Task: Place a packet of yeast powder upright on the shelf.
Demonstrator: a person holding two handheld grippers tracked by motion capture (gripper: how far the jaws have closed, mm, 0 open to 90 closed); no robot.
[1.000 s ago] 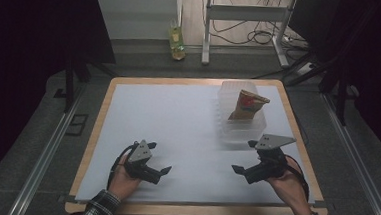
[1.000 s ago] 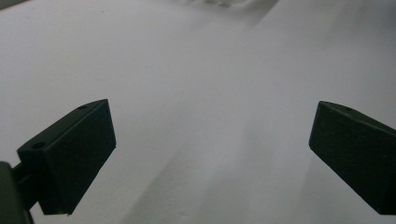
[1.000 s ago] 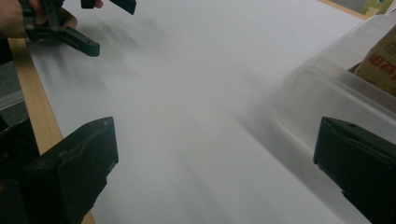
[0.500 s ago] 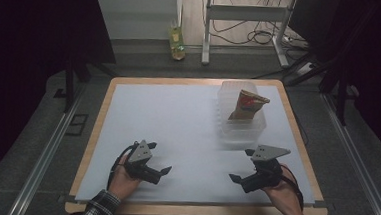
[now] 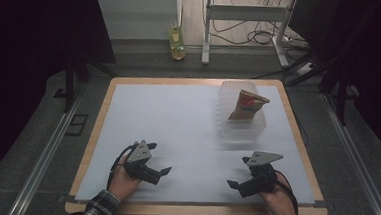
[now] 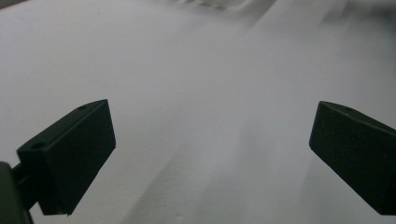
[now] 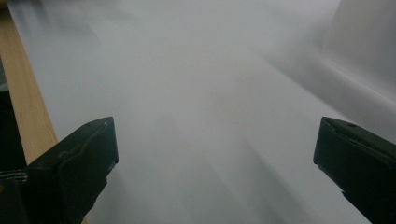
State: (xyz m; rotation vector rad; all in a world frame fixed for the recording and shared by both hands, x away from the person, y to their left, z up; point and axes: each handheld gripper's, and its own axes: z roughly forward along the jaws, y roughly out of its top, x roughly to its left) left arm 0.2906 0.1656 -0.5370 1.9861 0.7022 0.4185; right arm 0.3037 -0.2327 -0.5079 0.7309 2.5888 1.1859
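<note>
Your work surface is the white-topped table with a pale wooden rim (image 5: pixel 94 146), and both your hands sit at its near edge. The only things on it stand at the far right: a clear plastic lidded-style container (image 5: pixel 241 126), with a brown paper pouch with a red and green print (image 5: pixel 246 105) standing upright in it, its top leaning slightly to the right. The pouch's long axis runs up and down, so its narrow upper end is what offers itself to a grasp from above or from the side.

Your right gripper (image 5: pixel 236 184) is the nearer one. The container lies straight ahead of it, up the table and only a little to the side, with bare tabletop between. The jaws point left across the table just now, so you'd need to swing them forward before you reach. In the right gripper view the jaws stand wide apart with nothing between them, over blurred white tabletop (image 7: pixel 196 116) beside the wooden rim (image 7: pixel 23 102).

Your left gripper (image 5: pixel 164 172) lies well apart from the container, which sits diagonally forward and to the right of it. Its jaws are also spread wide and empty, over plain white surface (image 6: pixel 205 112).
</note>
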